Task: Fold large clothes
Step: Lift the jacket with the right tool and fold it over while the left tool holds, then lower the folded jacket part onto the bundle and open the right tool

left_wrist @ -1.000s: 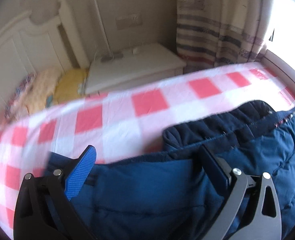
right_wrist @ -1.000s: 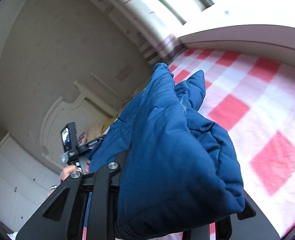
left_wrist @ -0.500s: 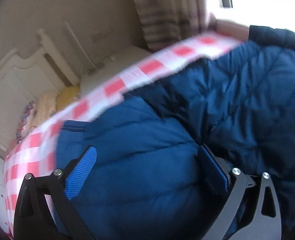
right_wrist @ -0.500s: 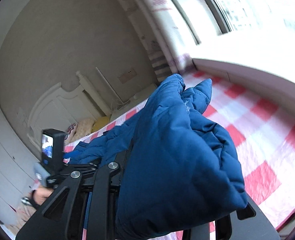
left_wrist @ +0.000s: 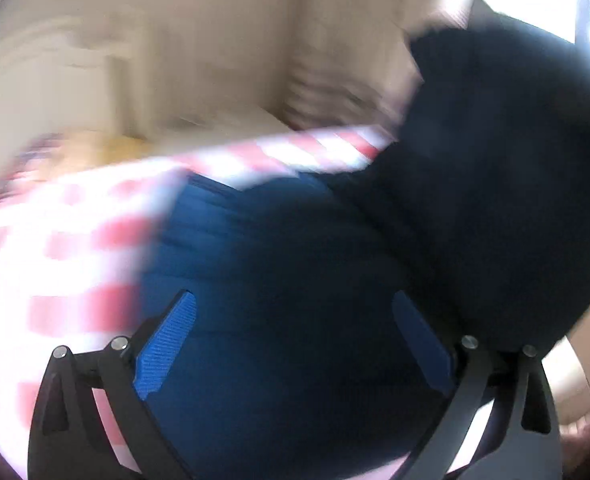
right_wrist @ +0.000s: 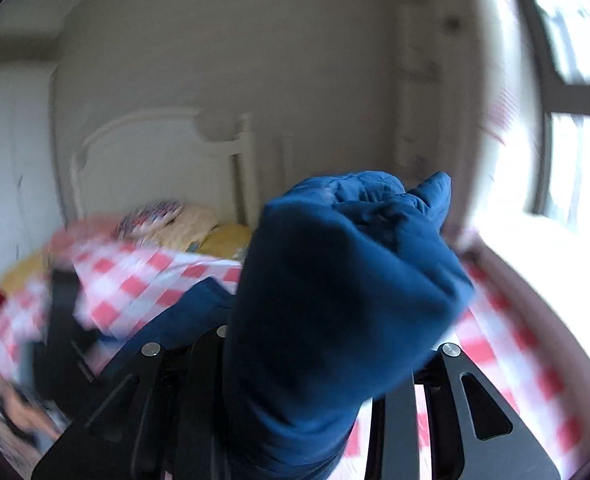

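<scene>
A blue padded jacket (left_wrist: pixel 295 248) lies on the red-and-white checked bed sheet (left_wrist: pixel 55 248). In the blurred left wrist view it fills the space under my left gripper (left_wrist: pixel 295 340). Those fingers stand wide apart and the left blue pad (left_wrist: pixel 167 344) is bare. A dark, lifted part of the jacket (left_wrist: pixel 495 160) looms at the right. In the right wrist view my right gripper (right_wrist: pixel 327 360) is shut on a thick bunch of the jacket (right_wrist: pixel 335 280), which bulges up and hides the fingertips.
A white headboard (right_wrist: pixel 155 160) and pillows (right_wrist: pixel 183 224) are at the far end of the bed. A bright window (right_wrist: pixel 575 160) is on the right. A blurred dark shape that looks like the other gripper (right_wrist: pixel 63 320), with a hand (right_wrist: pixel 19 408) below it, shows at the left edge.
My right gripper has risen and rolled with the jacket bunch, so the headboard now stands upright. My left gripper has swept across the bed, and the jacket's lifted dark part now fills its right side.
</scene>
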### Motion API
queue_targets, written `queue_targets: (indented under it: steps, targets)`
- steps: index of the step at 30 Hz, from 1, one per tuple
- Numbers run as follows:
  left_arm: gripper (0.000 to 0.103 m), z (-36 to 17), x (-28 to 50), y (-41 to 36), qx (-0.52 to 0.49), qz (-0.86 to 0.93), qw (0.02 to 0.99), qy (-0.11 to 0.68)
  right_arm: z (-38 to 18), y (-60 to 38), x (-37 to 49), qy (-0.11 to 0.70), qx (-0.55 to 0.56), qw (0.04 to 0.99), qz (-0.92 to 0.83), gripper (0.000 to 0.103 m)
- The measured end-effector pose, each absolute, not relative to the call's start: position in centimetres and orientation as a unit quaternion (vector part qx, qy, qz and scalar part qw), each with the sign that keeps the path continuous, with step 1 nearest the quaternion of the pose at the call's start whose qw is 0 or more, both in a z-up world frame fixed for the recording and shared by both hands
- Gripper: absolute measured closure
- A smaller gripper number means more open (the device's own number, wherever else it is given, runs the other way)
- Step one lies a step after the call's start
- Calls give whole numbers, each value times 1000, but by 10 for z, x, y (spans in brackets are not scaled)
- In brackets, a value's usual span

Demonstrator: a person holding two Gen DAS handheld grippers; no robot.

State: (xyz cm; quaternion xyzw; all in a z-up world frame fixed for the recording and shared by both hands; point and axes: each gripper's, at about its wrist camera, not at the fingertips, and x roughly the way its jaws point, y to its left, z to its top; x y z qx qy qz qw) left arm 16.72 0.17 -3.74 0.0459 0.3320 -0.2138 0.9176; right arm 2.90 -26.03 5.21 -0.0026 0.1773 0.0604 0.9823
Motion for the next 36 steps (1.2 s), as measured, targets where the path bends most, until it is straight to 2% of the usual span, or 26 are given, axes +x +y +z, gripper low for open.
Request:
queue_targets:
  steps: [3, 6, 8, 10, 14, 20, 23, 26, 30, 31, 32, 33, 34, 36]
  targets:
    - [4, -19, 184, 81, -27, -140, 938, 317, 46, -196, 42, 182, -83, 975, 97, 72]
    - [4, -14, 190, 140, -74, -77, 945, 309, 4, -111, 51, 221, -205, 941, 154, 72]
    - [4, -14, 187, 158, -86, -70, 945, 308, -54, -53, 49, 260, -321, 892, 184, 69]
    - [4, -20, 186, 157, -79, -85, 942, 315, -92, -24, 36, 220, -412, 871, 155, 68]
    - [4, -23, 184, 130, -32, -147, 934, 325, -93, -26, 41, 222, -416, 869, 151, 67]
    - [3, -6, 215, 16, 78, -236, 914, 321, -103, -20, 29, 198, -445, 864, 131, 64]
    - [3, -22, 236, -29, 145, -246, 897, 338, -102, -16, 22, 195, -438, 867, 136, 60]
    - [2, -50, 252, -46, 196, -233, 881, 361, -100, -20, 21, 190, -435, 869, 137, 57]
    - [2, -68, 257, -34, 198, -243, 887, 340, -93, -28, 12, 185, -444, 863, 153, 54]
    - [2, -70, 256, -30, 202, -237, 890, 334, -88, -33, 9, 188, -433, 866, 165, 52]
    - [2, -72, 257, -27, 203, -231, 893, 329, -80, -42, 6, 195, -411, 870, 189, 39]
    - [2, -73, 256, -26, 202, -229, 894, 327, -72, -53, 3, 208, -381, 873, 223, 10]
    - [2, -74, 255, -26, 203, -227, 895, 326, -67, -63, -1, 214, -358, 875, 247, 5]
    - [2, -75, 256, -28, 208, -224, 895, 324, -53, -88, -8, 220, -307, 882, 280, 10]
